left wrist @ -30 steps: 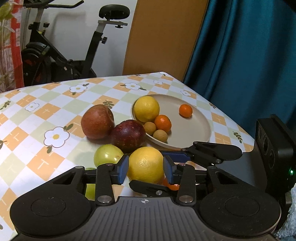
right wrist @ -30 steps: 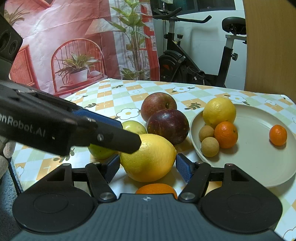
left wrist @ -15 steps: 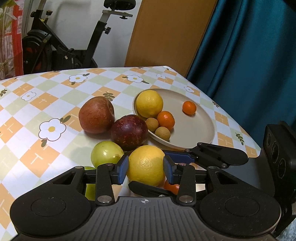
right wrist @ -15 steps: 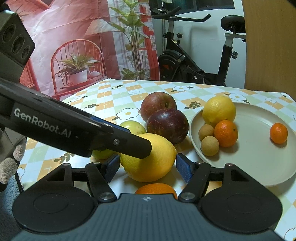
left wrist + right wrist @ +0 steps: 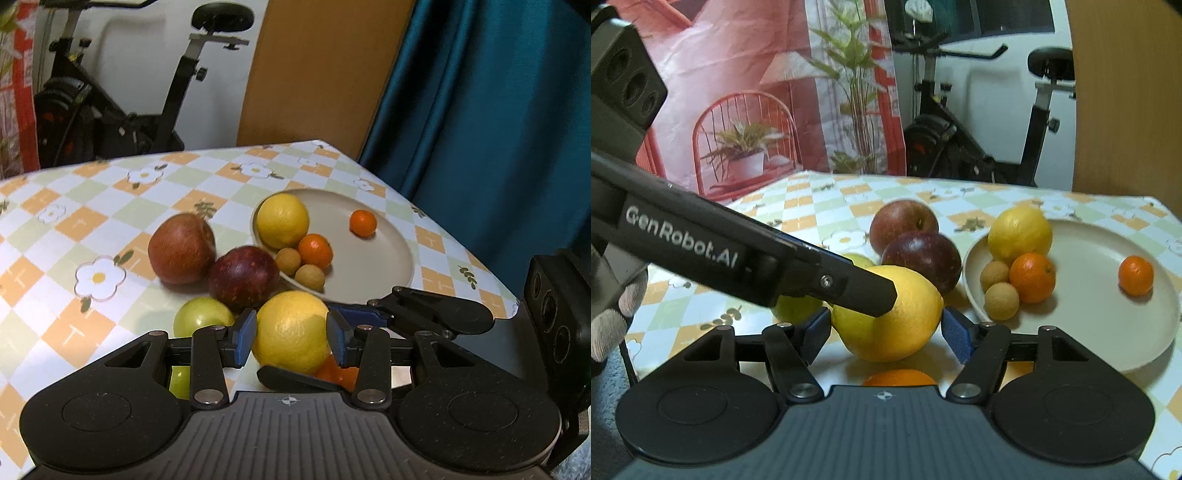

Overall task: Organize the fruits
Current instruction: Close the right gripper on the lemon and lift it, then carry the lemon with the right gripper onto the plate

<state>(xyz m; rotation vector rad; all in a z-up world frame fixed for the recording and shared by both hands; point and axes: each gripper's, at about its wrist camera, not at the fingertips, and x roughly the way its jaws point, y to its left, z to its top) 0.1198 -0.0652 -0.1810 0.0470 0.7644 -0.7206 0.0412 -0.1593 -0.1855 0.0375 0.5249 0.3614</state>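
Note:
My left gripper [image 5: 291, 330] is shut on a big yellow lemon [image 5: 291, 330], its blue pads pressed on both sides. In the right wrist view the same lemon [image 5: 908, 317] sits between my right gripper's [image 5: 884, 330] open pads, which stand apart from it, and the left gripper's black finger [image 5: 849, 288] crosses in front. A beige plate [image 5: 380, 254] holds a second lemon [image 5: 282, 220], two small oranges and two tan round fruits. Two red apples [image 5: 181, 249] and green fruits [image 5: 201, 317] lie on the table. An orange [image 5: 899, 378] lies under the lemon.
The table has a checkered flower cloth [image 5: 92, 221]; its right edge runs near a teal curtain [image 5: 480, 110]. An exercise bike [image 5: 147, 92] stands behind the table. A red printed backdrop with plants [image 5: 757, 110] hangs at the left in the right wrist view.
The left gripper has risen and tilted slightly with the lemon held in it. The right gripper has stayed open around the lemon, with the view shifted a little.

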